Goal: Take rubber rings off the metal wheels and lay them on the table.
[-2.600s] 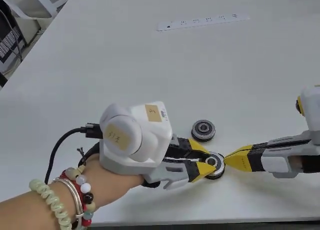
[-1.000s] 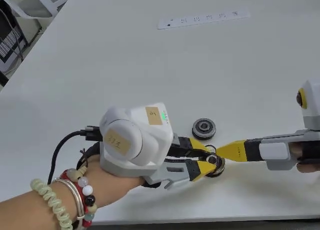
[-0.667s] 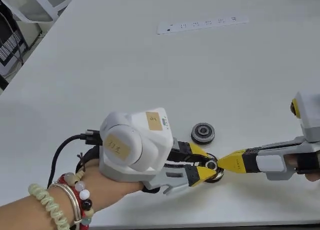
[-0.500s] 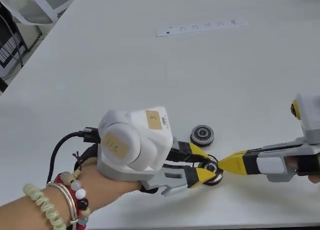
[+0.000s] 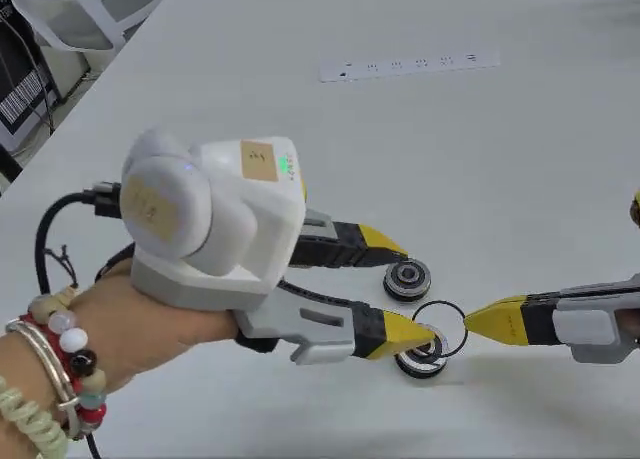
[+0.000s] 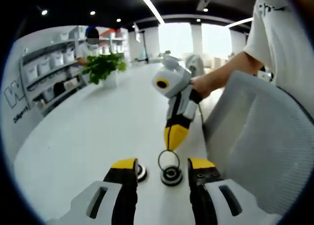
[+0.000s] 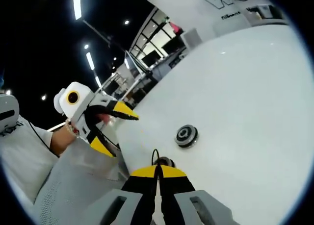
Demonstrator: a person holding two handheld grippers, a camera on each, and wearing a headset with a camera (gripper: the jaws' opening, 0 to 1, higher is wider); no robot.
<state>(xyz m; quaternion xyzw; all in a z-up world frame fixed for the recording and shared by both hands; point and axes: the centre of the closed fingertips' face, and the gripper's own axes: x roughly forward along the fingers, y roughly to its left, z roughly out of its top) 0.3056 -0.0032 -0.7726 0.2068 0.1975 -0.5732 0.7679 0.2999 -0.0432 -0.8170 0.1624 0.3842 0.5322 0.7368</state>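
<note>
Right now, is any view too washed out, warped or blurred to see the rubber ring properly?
Head view: even light, soft shadow on the table under the left gripper, ring sharp. Left gripper view: fisheye bend, windows blown out, ring readable. Right gripper view: rolled sideways, table glaring white, ring just a thin edge-on line above the right gripper and its shut tips.

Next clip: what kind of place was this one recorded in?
Probably an office or showroom-like workspace: a long white table with a power strip, wall shelves of white bins, and a potted plant.
</note>
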